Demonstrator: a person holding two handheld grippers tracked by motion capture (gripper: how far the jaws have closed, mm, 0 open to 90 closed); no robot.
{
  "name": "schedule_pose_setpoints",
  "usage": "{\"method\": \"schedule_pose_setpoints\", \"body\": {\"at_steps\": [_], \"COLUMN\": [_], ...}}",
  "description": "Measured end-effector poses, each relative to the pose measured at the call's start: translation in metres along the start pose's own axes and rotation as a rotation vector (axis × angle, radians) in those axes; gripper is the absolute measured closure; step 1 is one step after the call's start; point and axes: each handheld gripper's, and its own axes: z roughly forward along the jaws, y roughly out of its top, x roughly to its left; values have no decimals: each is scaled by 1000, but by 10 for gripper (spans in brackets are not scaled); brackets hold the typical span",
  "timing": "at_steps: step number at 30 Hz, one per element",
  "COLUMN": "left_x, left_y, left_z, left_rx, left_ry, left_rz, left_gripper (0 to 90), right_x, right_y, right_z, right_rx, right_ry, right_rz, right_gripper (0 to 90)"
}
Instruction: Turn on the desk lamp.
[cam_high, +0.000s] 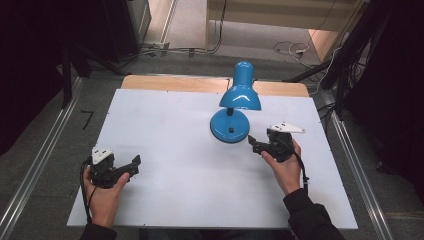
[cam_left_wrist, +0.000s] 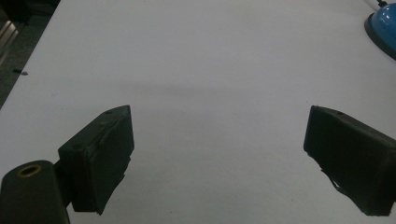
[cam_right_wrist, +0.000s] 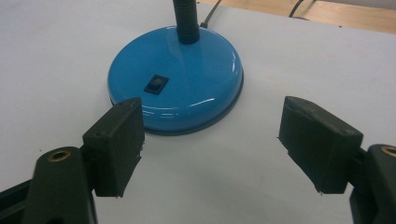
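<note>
White table (cam_high: 165, 200) bears blue lamp (cam_right_wrist: 187, 79); no writing legible.

A white board (cam_high: 165, 200) covers a pale wooden table (cam_high: 175, 82), whose wood shows along the far edge. Grey carpet floor (cam_high: 50, 150) surrounds it, with metal rails (cam_high: 35, 172) either side. Cables (cam_high: 292, 48) trail beyond. Dark shapes, possibly curtains (cam_high: 30, 65), flank the dim room.

Lamp (cam_left_wrist: 383, 28) base mostly cropped
</note>
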Motion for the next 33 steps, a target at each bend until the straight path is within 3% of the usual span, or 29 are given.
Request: {"method": "schedule_pose_setpoints", "body": {"at_steps": [16,20,21,22,25,27,33], "left_x": [2,2,2,1,1,1,1], "left_y": [0,0,0,0,0,0,0], "left_z": [0,0,0,0,0,0,0], "left_rx": [0,2,3,2,0,4,2], "left_ry": [0,2,2,1,-1,-1,-2], "left_rz": [-5,-4,-4,-5,-4,-3,-5], "left_gripper": [88,88,88,88,88,88,88], "right_x": [17,20,22,22,27,29,30], "right_y": [11,13,14,14,15,16,17], "right_z": [23,29,33,33,40,46,55], "right_rx": [0,-20,-28,-28,-26,-30,-35], "right_ry": [21,41,44,44,45,51,42], "right_rz": [-31,-35,-41,-41,-52,-36,-14], "right_gripper": [338,475,565,565,684,792,874]}}
